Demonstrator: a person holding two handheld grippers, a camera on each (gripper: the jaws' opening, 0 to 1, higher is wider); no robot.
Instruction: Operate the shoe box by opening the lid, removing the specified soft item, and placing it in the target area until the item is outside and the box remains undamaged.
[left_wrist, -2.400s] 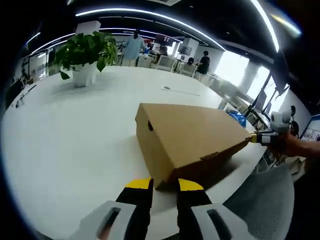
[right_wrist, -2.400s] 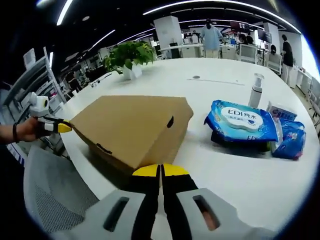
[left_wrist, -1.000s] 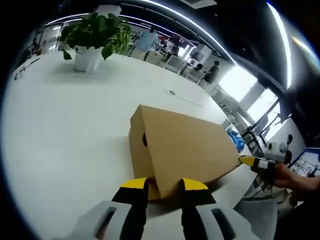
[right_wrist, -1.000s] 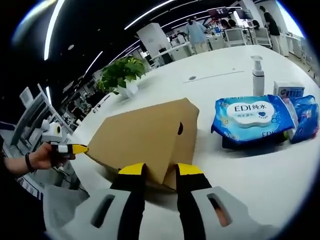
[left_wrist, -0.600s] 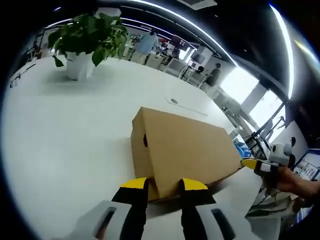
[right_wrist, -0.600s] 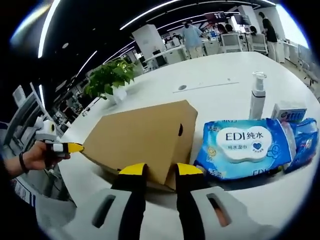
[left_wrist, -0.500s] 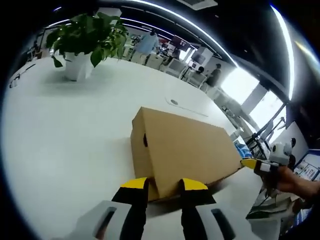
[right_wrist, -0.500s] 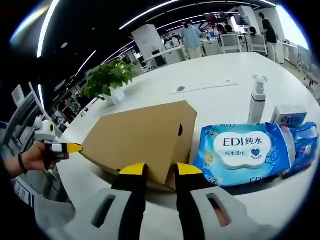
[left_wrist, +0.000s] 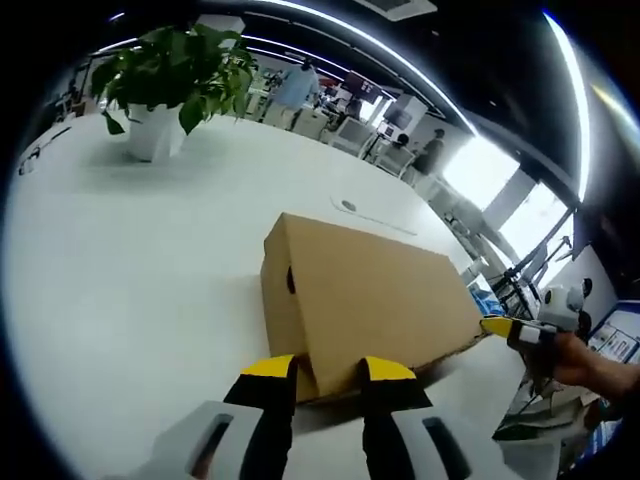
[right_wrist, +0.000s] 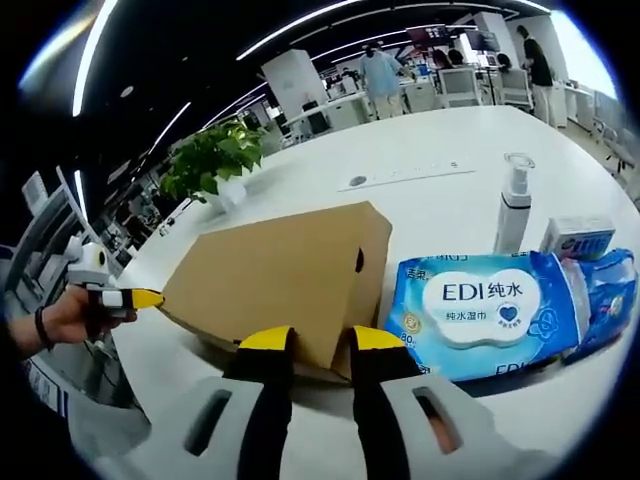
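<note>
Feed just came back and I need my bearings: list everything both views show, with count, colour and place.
shoe box: 1, brown cardboard, lid shut, table centre
wet-wipe pack: 1, blue with white label, right of the box
smaller blue pack: 1, at the wipes' far side
small carton: 1, white and blue, behind the wipes
pump bottle: 1, clear, behind the wipes
potted plant: 1, green in a white pot, far across the table
table: 1, white
left gripper: yellow-tipped jaws open, astride one box corner
right gripper: yellow-tipped jaws open, astride the opposite corner
</note>
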